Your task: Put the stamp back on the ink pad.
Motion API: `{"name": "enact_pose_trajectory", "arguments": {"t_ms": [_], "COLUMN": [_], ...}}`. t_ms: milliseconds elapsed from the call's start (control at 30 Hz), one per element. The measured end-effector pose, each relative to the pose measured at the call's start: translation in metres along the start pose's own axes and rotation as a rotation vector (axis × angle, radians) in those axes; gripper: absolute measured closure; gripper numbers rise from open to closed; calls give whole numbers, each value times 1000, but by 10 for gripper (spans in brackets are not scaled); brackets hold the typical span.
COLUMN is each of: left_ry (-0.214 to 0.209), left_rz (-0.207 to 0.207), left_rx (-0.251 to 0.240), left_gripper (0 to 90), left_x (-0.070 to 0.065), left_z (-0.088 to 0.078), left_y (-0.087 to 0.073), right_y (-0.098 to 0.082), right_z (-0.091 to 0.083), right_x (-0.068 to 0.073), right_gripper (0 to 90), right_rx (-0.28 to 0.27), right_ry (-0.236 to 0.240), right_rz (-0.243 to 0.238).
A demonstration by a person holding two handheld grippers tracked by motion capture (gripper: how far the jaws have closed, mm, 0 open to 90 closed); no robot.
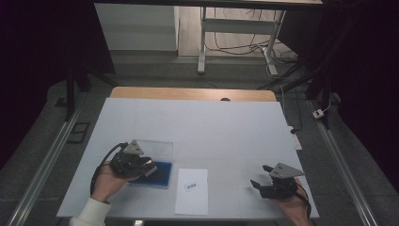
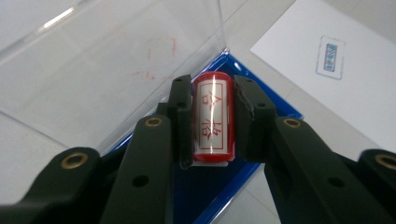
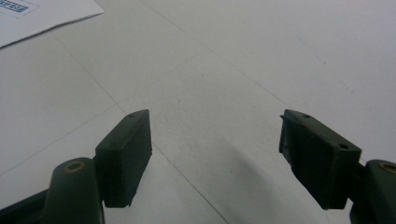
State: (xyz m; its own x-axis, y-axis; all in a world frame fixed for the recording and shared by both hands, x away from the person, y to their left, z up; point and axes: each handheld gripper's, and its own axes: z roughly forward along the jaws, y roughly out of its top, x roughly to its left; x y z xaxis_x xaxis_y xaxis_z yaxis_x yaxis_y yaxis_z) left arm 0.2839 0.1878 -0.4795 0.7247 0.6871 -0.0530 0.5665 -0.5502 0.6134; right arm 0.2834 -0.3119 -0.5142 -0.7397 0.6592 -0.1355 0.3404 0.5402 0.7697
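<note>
A red stamp (image 2: 213, 116) with a white face and red characters sits between the jaws of my left gripper (image 2: 212, 119), which is shut on it. It hangs over a blue ink pad tray (image 2: 219, 186) whose clear lid (image 2: 107, 70) stands open behind. In the high view my left gripper (image 1: 149, 165) is over that blue tray (image 1: 160, 178) at the near left. A white sheet of paper (image 1: 192, 192) with a small blue printed mark (image 1: 191, 187) lies to its right. My right gripper (image 1: 259, 176) rests low at the near right, open, with bare table between its jaws.
The white table top (image 1: 211, 127) stretches far ahead, with a wooden edge (image 1: 188, 93) at the back. A corner of the paper (image 3: 42, 18) lies at the upper left in the right gripper view. Desk legs and cables (image 1: 244, 47) stand on the floor beyond.
</note>
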Motion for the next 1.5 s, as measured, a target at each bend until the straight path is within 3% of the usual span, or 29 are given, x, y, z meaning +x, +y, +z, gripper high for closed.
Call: {"name": "enact_pose_trajectory", "arguments": {"t_ms": [200,400,500,600,733,967,1100,1500], "left_ry": [-5,6,15,52,77,93,75,66], "left_rz": [4,5,-18,-33,-54,-86,-106,-98], "left_rx": [27,14,-34,-69,-117,-181,-187,-177], "left_gripper": [704,686,529,365,281,246,245,242], "left_x": [-1,-3,-5,-9,-16,-20,-19,-22], "left_z": [6,7,3,-1,-7,-18,-18,-15], "left_y": [-2,-3,-5,-9,-24,-51,-64,-66], "right_y": [0,0,0,0,1,-1,-2,-2], "right_z": [-1,-1,-1,-2,-4,-5,-6,-9], "right_x": [0,0,-1,0,-1,-3,-4,-5], "right_gripper": [250,249,249,249,249,248,248,249], "right_rx": [-1,-2,0,-6,-20,-30,-32,-51], "right_ry": [-1,-2,-2,-3,-2,2,-3,-17], "right_rz": [2,0,-1,4,13,11,18,-1]}}
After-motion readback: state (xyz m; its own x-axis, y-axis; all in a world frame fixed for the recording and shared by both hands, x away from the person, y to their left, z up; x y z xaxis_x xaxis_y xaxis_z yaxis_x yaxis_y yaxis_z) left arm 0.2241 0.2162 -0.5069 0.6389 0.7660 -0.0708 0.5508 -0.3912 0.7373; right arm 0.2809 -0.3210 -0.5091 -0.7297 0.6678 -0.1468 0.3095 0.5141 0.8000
